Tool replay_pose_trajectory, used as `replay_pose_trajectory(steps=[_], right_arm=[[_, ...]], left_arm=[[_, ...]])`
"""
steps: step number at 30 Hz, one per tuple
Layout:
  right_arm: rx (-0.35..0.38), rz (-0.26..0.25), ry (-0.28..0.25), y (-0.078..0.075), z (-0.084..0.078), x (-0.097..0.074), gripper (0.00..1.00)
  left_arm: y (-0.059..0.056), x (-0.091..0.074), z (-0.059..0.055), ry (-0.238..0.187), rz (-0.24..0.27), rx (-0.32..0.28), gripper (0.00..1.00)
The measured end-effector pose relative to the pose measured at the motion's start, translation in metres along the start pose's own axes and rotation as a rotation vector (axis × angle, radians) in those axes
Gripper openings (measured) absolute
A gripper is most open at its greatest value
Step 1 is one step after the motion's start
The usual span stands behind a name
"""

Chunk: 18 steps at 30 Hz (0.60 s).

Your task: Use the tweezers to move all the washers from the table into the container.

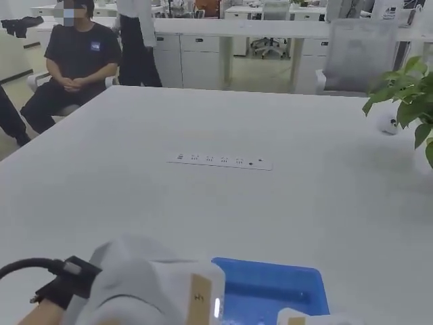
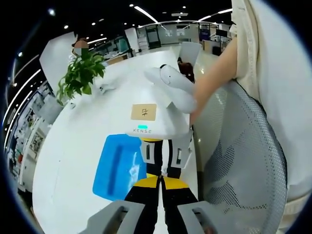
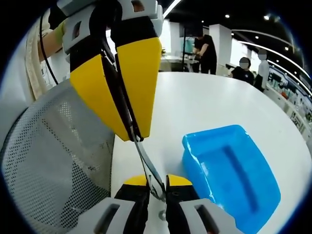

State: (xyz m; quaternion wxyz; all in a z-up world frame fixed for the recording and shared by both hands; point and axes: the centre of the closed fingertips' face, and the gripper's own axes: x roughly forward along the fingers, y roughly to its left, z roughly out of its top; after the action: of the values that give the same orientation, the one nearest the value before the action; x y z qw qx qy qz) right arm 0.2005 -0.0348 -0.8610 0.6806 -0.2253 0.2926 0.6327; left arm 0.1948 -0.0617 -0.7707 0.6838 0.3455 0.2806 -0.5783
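The left gripper [image 3: 135,136], yellow jaws closed, clamps slim metal tweezers [image 3: 146,163]. Their tips run between the barely parted jaws of the right gripper [image 3: 157,187]; whether those pinch, I cannot tell. Just right, a blue plastic container [image 3: 234,165] sits on the white tabletop [image 3: 195,102].

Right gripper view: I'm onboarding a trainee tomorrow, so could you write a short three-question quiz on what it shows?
1. True or false: the blue plastic tray lies open side up on the white table.
2. The left gripper, with yellow jaws, is shut on: A a washer; B thin metal tweezers; C a leaf.
3. Where do the tweezers' tips end?
Key: 1 true. 2 B. 3 Between the jaws of the right gripper.
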Motion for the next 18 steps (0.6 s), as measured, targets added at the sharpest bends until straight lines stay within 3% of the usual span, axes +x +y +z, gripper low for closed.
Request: replay_pose_trajectory(steps=[6,11,15,18], right_arm=[[0.03,0.03,-0.004,0.003,0.001,-0.001,0.14],[-0.002,0.027,-0.012,0.007,0.008,-0.011,0.16],[0.0,-0.011,-0.064,0.003,0.021,-0.029,0.15],[0.011,-0.008,-0.048,0.0,0.018,-0.032,0.07]], left_arm=[[-0.004,0.002,0.004,-0.016,-0.023,-0.018,0.0],[-0.004,0.003,0.005,-0.013,-0.035,-0.02,0.0],[-0.002,0.002,0.005,-0.016,-0.039,-0.031,0.0],[0.004,0.003,0.003,-0.021,-0.013,-0.085,0.0]])
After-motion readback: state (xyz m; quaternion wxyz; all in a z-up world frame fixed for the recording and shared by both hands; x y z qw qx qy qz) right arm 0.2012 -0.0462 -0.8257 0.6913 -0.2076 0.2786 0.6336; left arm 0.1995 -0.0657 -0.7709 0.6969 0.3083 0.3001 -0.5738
